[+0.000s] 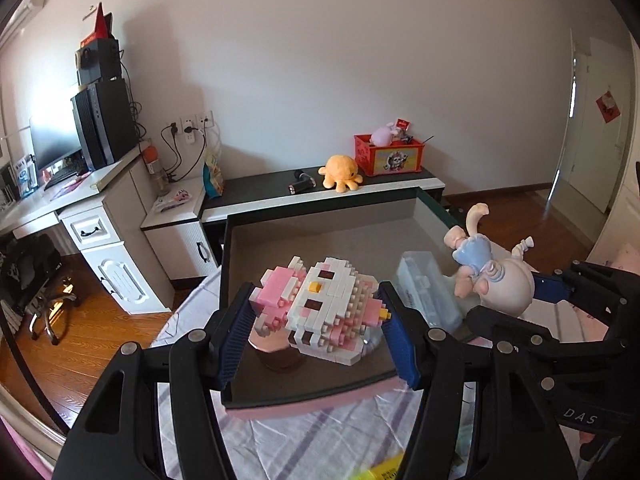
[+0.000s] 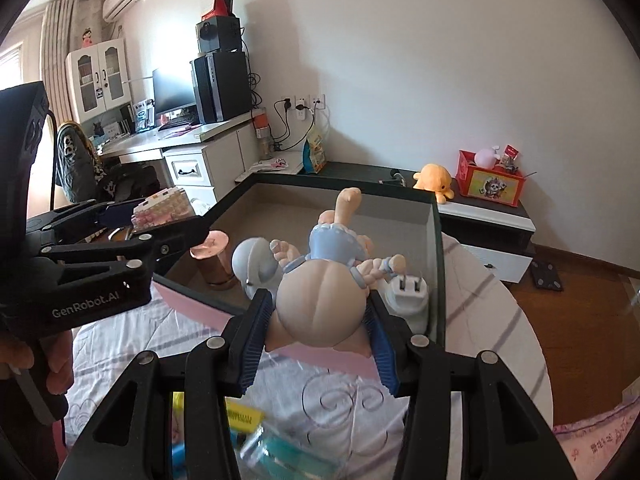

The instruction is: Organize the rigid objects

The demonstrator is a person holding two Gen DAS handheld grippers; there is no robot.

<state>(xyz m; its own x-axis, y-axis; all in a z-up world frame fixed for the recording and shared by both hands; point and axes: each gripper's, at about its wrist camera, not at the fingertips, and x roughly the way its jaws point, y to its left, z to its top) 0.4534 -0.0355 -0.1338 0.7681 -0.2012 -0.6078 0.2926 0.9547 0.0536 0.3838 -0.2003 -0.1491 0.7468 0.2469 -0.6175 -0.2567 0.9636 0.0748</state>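
My left gripper (image 1: 316,320) is shut on a pink and white block-built figure (image 1: 324,292) and holds it above the near end of a dark-rimmed grey box (image 1: 320,208). My right gripper (image 2: 318,308) is shut on a doll figurine (image 2: 332,240) with a beige head and a blue dress, tilted legs-up over the box's near right side. In the left wrist view the figurine (image 1: 472,256) and the right gripper (image 1: 516,300) show at the right. The right wrist view has the left gripper (image 2: 148,220) with the block figure (image 2: 164,206) at the left.
Inside the box (image 2: 438,264) lie a pink-lidded brown cup (image 2: 214,256), a grey-blue round piece (image 2: 252,260), a white plug adapter (image 2: 408,296) and a clear plastic case (image 1: 428,292). The box rests on a striped bedsheet (image 1: 320,432). Behind stands a low cabinet with an orange plush (image 1: 340,172).
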